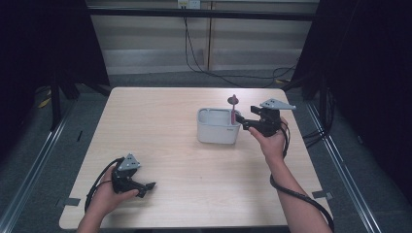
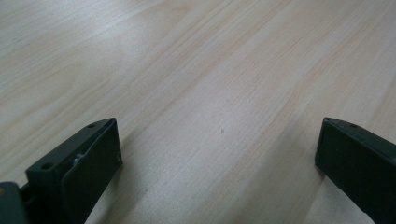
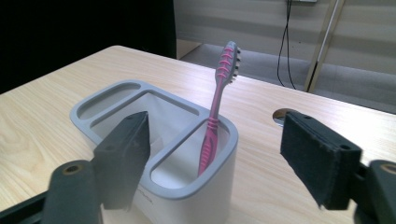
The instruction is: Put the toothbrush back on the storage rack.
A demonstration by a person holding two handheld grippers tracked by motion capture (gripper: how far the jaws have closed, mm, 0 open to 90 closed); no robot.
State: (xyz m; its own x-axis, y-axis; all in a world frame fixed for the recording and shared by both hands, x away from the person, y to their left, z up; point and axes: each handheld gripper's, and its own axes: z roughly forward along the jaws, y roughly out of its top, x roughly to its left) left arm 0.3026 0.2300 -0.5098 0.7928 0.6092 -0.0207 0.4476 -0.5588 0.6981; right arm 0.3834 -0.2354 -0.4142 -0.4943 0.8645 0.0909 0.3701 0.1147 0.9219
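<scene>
- Nearest to the viewer, the person's forearms come in over the front edge of the wooden table [image 1: 160, 121], the biggest thing in the room and mostly bare.
- On the right half of that table stands a white holder [image 1: 217, 127] with a grey rim, divided into compartments.
- Just to the right of the holder hangs the right gripper [image 3: 215, 154], level with its rim; its jaws stand wide apart with nothing pressed between the pads.
- At the near left, the left gripper [image 1: 148, 187] rests low over bare wood, well apart from the holder, its jaws also wide and empty.
- Smallest, the pink toothbrush [image 3: 217, 112] stands in the compartment nearest the right gripper, handle down, bristle head up and leaning a little, free of both pads.
- By my reading the toothbrush is already dropped in and let go; next the right hand needs to back straight off without knocking the handle or tipping the holder.
</scene>
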